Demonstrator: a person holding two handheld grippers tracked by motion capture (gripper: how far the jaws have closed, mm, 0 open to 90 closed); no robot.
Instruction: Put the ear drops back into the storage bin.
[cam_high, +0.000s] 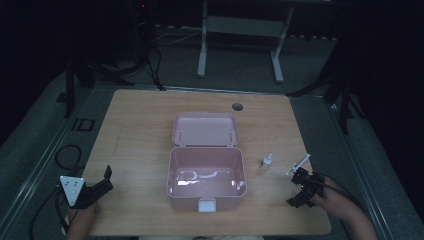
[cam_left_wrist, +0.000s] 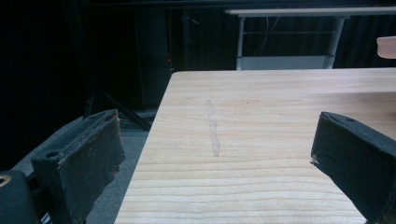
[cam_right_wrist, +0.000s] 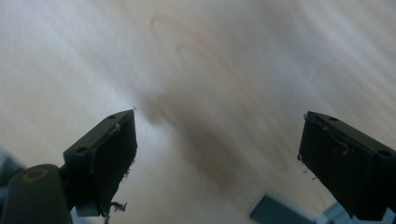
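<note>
An open pink plastic box (cam_high: 206, 180) was seen at the table (cam_high: 140, 135) centre, its lid (cam_high: 205, 129) hinged back on the far side and its white latch (cam_high: 207, 204) facing the near edge; the inside looked bare, though glare made that hard to confirm. A small white dropper bottle (cam_high: 267, 161) stood upright just right of the box, and a thin white stick-like item (cam_high: 299, 164), too small to identify, lay further right with its long axis running from near-left to far-right. The right gripper (cam_high: 301, 189) was held at the near right, just on the near side of that item, jaws spread wide and nothing pinched; in the right gripper view (cam_right_wrist: 217, 140) blurred wood grain was seen between the jaws. The left gripper (cam_high: 102, 182) was held at the near left corner, well apart from everything, jaws likewise spread and empty in the left gripper view (cam_left_wrist: 215, 154). The right hand was judged the nearer one by far: the stick lay just beyond it to the far side, the bottle to its far-left, so a short forward reach with jaws turned across the stick's axis was judged to be called for.
</note>
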